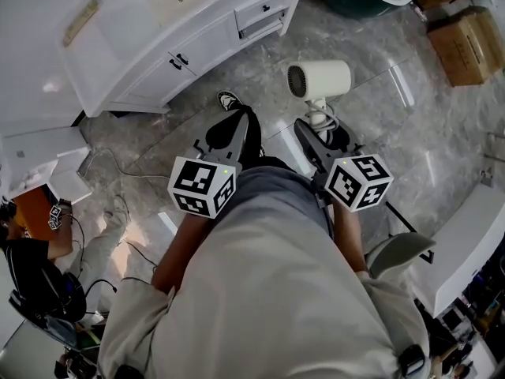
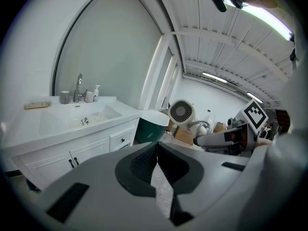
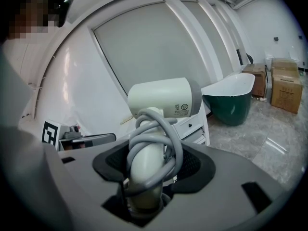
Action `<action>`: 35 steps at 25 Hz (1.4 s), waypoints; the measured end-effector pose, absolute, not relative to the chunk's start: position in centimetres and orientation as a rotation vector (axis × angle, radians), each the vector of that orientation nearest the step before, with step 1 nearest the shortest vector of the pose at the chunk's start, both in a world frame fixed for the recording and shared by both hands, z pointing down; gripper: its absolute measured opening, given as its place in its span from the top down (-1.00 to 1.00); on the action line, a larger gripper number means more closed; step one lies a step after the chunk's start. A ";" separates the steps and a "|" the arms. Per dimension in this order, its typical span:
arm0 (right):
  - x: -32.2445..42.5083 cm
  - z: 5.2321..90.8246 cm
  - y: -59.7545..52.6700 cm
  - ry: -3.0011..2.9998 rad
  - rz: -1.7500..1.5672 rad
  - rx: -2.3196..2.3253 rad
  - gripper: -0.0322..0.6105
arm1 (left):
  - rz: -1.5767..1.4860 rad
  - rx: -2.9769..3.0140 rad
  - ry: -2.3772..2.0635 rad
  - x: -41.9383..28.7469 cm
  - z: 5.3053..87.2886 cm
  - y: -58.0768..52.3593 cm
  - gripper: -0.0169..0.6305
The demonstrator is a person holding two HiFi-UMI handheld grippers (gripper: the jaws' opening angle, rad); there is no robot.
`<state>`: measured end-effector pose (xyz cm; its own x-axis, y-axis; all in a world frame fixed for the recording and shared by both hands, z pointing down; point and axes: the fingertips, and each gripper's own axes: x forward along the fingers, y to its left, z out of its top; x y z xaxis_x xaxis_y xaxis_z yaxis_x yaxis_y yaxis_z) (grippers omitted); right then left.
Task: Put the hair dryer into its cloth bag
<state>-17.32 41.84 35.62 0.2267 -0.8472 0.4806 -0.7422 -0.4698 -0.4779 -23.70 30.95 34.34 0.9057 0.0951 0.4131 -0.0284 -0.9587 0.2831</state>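
The cream hair dryer (image 1: 319,80) stands upright in front of me over the marble floor, its grey cord wound round the handle (image 3: 147,162). My right gripper (image 1: 314,129) is shut on that handle, and the dryer's barrel (image 3: 163,97) sticks out above the jaws. From the left gripper view the dryer's round rear grille (image 2: 182,112) faces the camera. My left gripper (image 1: 241,121) hangs beside it to the left with nothing in it, its jaws (image 2: 156,153) pressed together. No cloth bag shows in any view.
A white vanity cabinet (image 1: 181,46) with a sink and tap (image 2: 77,88) stands ahead on the left. A dark green bathtub (image 3: 231,102) and cardboard boxes (image 1: 469,46) lie further off on the right. Another person (image 1: 39,267) sits at the lower left among cables.
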 end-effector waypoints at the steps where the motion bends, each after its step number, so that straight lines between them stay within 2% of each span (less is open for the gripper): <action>1: -16.9 35.6 41.5 1.523 -1.068 -2.340 0.12 | 0.622 2.785 0.057 -23.1 34.3 30.6 0.92; 35: 0.3 34.1 22.8 1.459 -1.100 -2.221 0.12 | 0.610 2.701 0.012 -6.5 33.2 10.4 0.92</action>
